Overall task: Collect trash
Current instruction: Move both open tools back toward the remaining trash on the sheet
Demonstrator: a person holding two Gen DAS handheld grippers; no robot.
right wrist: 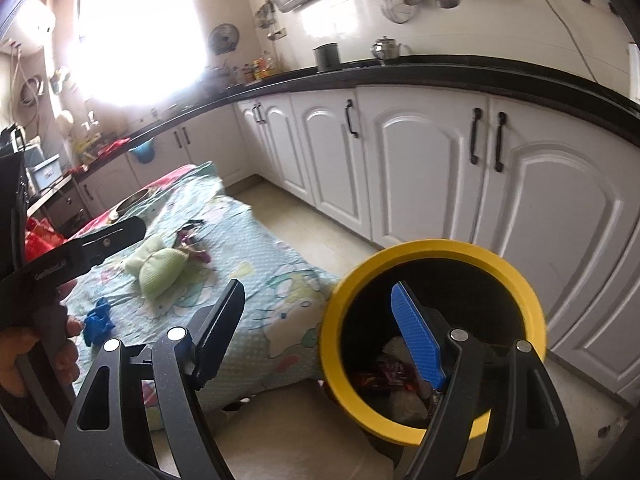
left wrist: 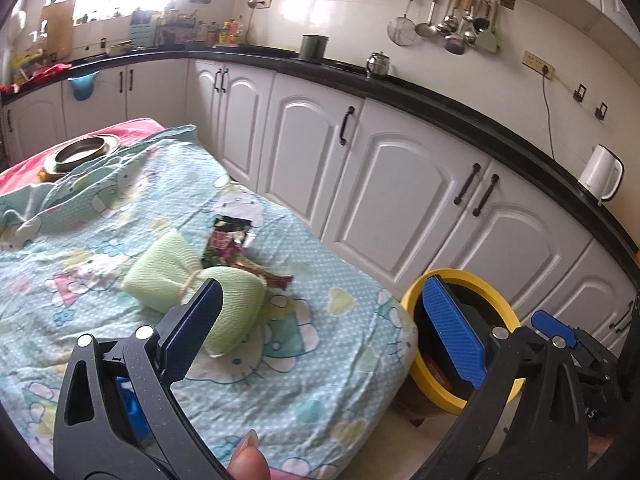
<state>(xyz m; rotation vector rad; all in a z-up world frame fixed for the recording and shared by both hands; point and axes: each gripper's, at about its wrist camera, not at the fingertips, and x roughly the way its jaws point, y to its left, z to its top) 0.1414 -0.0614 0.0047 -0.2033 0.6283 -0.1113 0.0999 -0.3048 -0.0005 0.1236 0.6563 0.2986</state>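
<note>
A yellow-rimmed black bin (right wrist: 520,280) stands on the floor beside a low table under a light-blue cartoon cloth (left wrist: 120,280); it also shows in the left wrist view (left wrist: 496,292). Wrappers lie inside the bin (right wrist: 384,372). On the cloth lie snack wrappers (left wrist: 228,240), a green knit pouch (left wrist: 176,280) and, in the right wrist view, a crumpled blue scrap (right wrist: 98,320). My left gripper (left wrist: 320,320) is open and empty above the cloth's near corner. My right gripper (right wrist: 320,320) is open and empty, its blue pad over the bin's mouth.
White cabinets (left wrist: 400,184) with a black countertop (left wrist: 440,96) run along the wall behind the bin. A metal bowl (left wrist: 80,154) sits at the table's far end. A white kettle (left wrist: 600,176) stands on the counter. Tiled floor (right wrist: 288,420) lies between table and bin.
</note>
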